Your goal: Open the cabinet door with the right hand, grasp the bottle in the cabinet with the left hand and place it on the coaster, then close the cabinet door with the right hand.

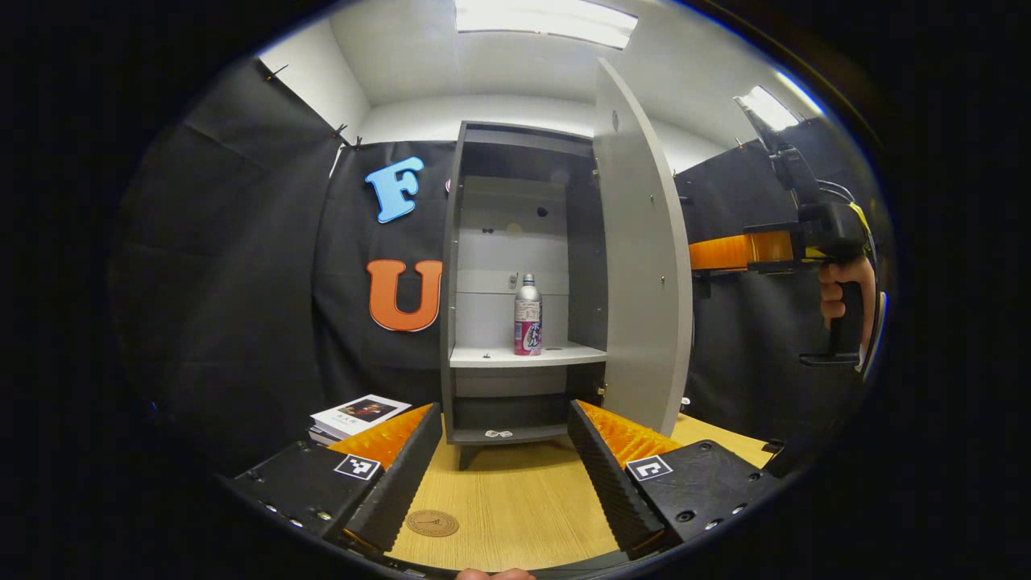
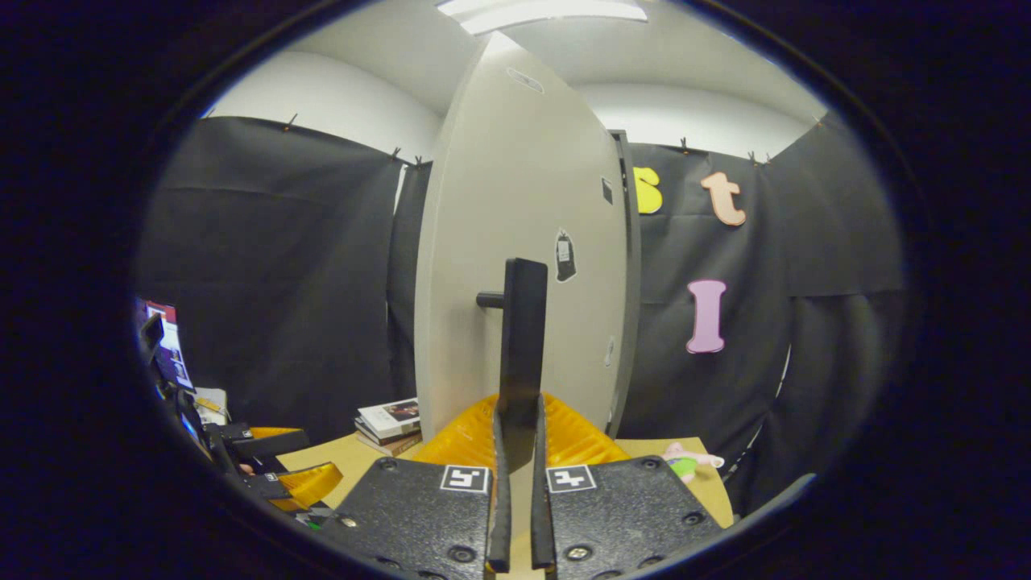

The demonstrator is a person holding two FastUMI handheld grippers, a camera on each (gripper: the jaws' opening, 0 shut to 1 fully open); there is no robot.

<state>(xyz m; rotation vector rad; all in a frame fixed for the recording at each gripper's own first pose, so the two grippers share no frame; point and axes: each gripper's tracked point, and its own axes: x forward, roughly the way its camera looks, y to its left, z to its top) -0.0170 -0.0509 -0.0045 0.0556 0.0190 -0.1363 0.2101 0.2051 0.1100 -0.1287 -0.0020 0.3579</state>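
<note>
Wooden table (image 1: 515,499), cabinet door (image 2: 515,242) swung open. Right gripper (image 2: 515,451) pinching door handle (image 2: 522,322). Left gripper (image 1: 506,451) spread, near table edge. Next: reach far to bottle (image 1: 527,316) on shelf, carry to coaster (image 1: 432,523).

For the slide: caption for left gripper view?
Open left gripper faces bottle in cabinet, door open.
</note>
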